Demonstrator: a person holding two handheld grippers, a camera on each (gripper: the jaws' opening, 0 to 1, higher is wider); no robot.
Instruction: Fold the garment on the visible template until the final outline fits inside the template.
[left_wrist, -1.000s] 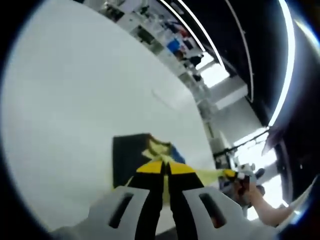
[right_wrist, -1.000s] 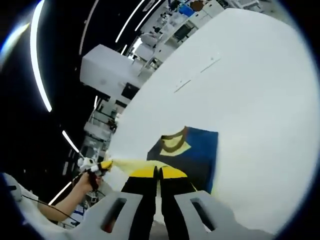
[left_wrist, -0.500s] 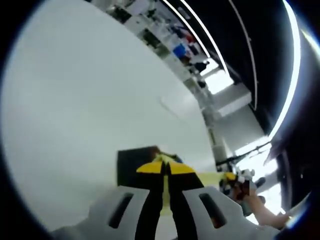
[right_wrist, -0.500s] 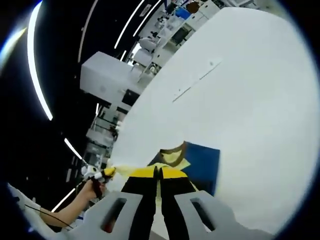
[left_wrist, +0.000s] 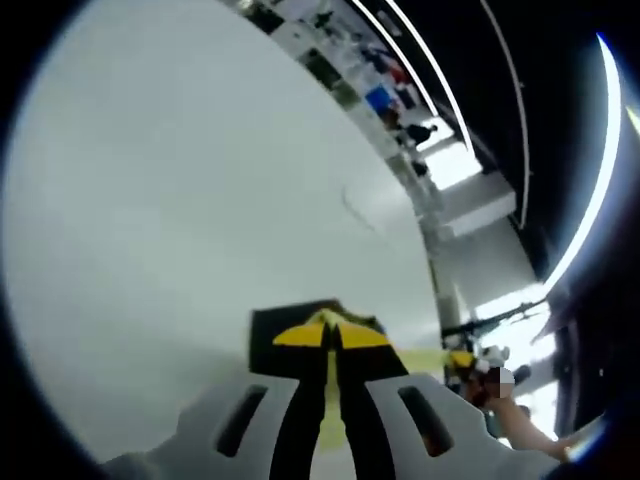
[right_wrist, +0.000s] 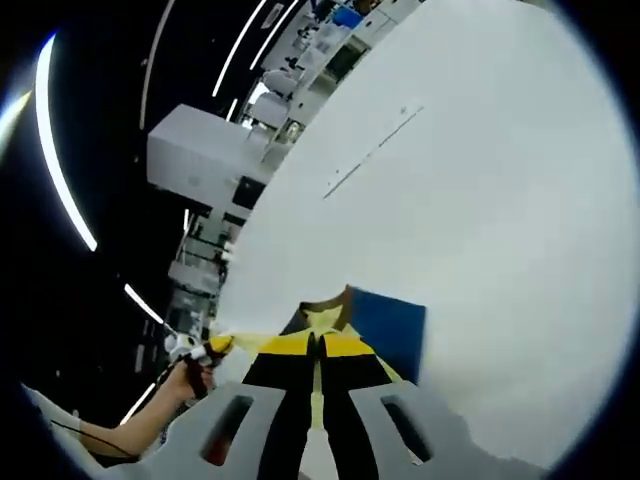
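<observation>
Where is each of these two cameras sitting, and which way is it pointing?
Left gripper view: rides the left gripper, looking along its shut jaws at the yellow-and-blue garment on the white table; the person's right hand shows.
Right gripper view: rides the right gripper, jaws shut on the garment; the left hand shows.
Shared: garment, table, both hands' grippers.

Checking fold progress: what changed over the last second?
Less of the blue template shows beyond each pair of jaws, and both views have tilted, so that may be hand motion. Unchanged: left gripper and right gripper both stay shut on the yellow garment, stretched between them above the white table.
</observation>
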